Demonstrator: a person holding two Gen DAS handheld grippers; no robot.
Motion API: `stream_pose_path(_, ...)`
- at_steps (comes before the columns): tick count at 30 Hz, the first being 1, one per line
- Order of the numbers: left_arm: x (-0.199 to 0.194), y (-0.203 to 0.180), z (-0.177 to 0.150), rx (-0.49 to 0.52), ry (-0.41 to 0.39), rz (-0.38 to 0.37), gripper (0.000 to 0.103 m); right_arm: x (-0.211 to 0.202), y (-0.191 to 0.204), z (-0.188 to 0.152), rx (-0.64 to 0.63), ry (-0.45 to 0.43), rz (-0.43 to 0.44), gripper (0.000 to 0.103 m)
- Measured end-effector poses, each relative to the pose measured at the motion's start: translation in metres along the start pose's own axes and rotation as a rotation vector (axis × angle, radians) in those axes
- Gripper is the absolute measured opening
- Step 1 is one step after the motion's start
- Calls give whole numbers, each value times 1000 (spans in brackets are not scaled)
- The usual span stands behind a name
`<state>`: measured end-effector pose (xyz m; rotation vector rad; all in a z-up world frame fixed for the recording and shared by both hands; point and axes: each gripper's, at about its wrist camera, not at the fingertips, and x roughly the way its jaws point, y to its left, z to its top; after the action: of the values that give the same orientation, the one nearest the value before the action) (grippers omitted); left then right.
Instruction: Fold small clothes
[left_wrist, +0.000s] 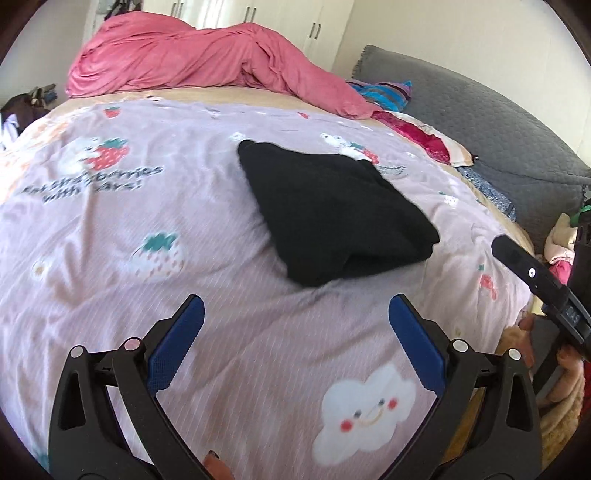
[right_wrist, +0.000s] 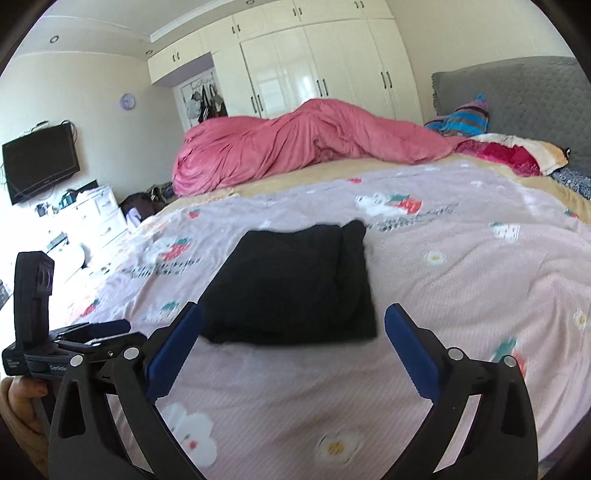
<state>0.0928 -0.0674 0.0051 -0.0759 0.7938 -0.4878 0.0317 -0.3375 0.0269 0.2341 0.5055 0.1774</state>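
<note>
A black garment (left_wrist: 332, 218) lies folded into a compact rectangle on the pink printed bed cover (left_wrist: 147, 229). It also shows in the right wrist view (right_wrist: 291, 284), straight ahead. My left gripper (left_wrist: 295, 310) is open and empty, held above the cover a little short of the garment's near corner. My right gripper (right_wrist: 293, 317) is open and empty, its fingertips just in front of the garment's near edge, not touching it. The right gripper's body shows at the right edge of the left wrist view (left_wrist: 535, 277), and the left one shows at the left of the right wrist view (right_wrist: 92, 332).
A crumpled pink duvet (left_wrist: 207, 59) lies across the far side of the bed. Pillows (left_wrist: 417, 136) and a grey headboard (left_wrist: 498, 122) stand at the right. White wardrobes (right_wrist: 314, 66), a wall TV (right_wrist: 38, 158) and a cluttered dresser (right_wrist: 85, 218) lie beyond the bed.
</note>
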Motion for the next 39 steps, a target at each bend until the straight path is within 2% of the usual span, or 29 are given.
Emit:
stream_pose_path(3, -1, 3, -13, -13, 8, 0, 94, 3, 4, -16, 29, 67, -22, 99)
stream_pose_path(5, -1, 4, -20, -19, 20, 5, 94, 6, 4, -30, 64, 115, -70, 99)
stream_pose_path(11, 3, 0, -28, 6, 18, 39, 94, 8, 9, -43, 34, 102, -169, 99)
stream_pose_path(19, -2, 2, -25, -14, -13, 48, 94, 11, 6, -46, 39, 105, -157, 99)
stream_pose_path(39, 0, 6, -24, -24, -7, 73, 94, 14, 9, -48, 27, 121, -158, 99)
